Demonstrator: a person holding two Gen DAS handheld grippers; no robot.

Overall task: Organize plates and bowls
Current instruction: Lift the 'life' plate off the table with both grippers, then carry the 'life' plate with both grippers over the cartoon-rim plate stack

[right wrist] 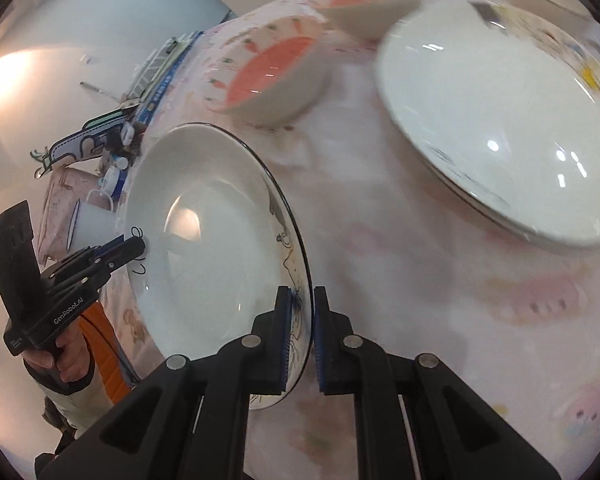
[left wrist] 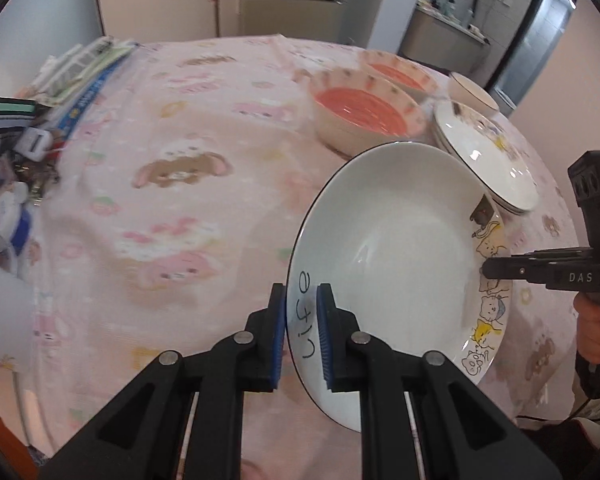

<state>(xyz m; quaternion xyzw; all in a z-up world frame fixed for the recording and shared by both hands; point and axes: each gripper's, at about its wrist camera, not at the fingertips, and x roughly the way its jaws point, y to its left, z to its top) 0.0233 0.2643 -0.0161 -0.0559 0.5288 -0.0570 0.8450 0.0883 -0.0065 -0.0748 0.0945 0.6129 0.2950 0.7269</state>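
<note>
A worktop [left wrist: 188, 128] covered by a pink cartoon-print cloth fills most of the scene. A white plate [left wrist: 392, 248] with cartoon cats on its rim is held tilted above the cloth, near the worktop's front edge. Behind it, a stack of similar plates [left wrist: 488, 156] rests on the cloth, with two bowls with orange insides [left wrist: 360, 112] farther back. The left hand-held gripper [left wrist: 302, 332] clamps the plate's rim at the word "Life". The right hand-held gripper [right wrist: 302, 336] clamps the opposite rim.

Bare tablecloth [left wrist: 188, 208] left; bowls [left wrist: 360, 114] and stacked plates [left wrist: 488, 152] block right.
</note>
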